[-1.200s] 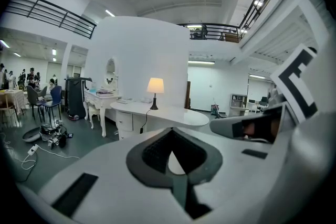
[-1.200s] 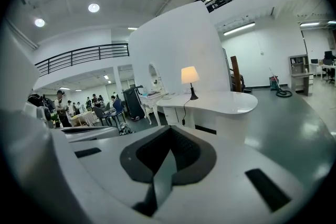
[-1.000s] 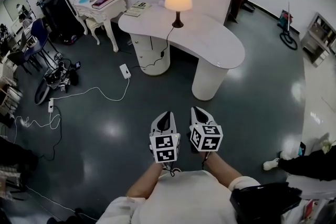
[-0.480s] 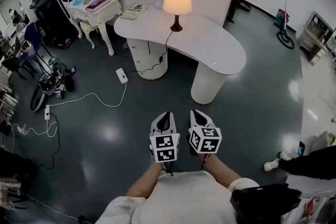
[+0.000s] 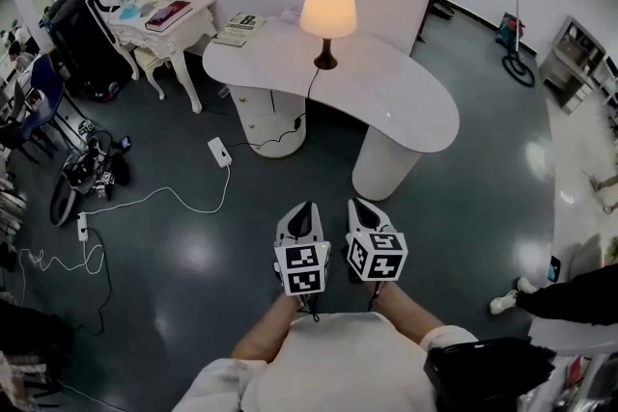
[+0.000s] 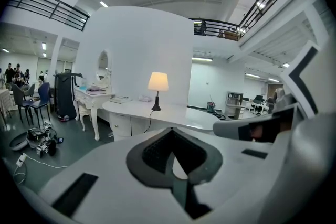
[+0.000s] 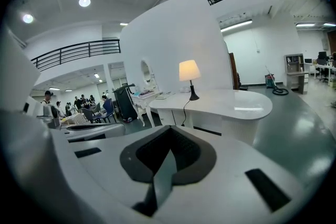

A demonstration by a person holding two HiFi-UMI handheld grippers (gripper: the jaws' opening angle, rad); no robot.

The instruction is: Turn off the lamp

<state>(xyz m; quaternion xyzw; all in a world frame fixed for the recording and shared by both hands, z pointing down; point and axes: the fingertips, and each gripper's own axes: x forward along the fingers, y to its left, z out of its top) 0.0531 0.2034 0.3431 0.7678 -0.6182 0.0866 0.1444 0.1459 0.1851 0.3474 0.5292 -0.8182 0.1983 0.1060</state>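
**Lit lamp upright on the far worktop, both tools shut and well short of it**

Lamp (image 5: 327,19) at the back of the white curved worktop (image 5: 396,101), close to the wall and toward its left end. Standing straight up, long axis vertical: dark round base down on the surface, thin dark stem above it, pale shade on top and glowing warm. Black cord (image 5: 309,92) leaving the base, running over the near edge of the worktop and down the front of the drawer pedestal (image 5: 266,116) below. On to a white power strip (image 5: 220,151) lying on the dark glossy floor (image 5: 193,251), with a white cable trailing off to the left from there. A flat stack of books (image 5: 239,28) at the left tip of the worktop, apart from the lamp. Further left, a white dressing table (image 5: 159,19) with an oval mirror, against the same wall.

Nearer the camera, left tool (image 5: 305,212) and right tool (image 5: 362,210) held side by side over open floor, both aimed toward the worktop and tipped slightly downward, well apart from the lamp. Left jaws pressed together, nothing between them. Right jaws likewise together and empty. In both gripper views, lamp ahead and above the jaw tips, far off.
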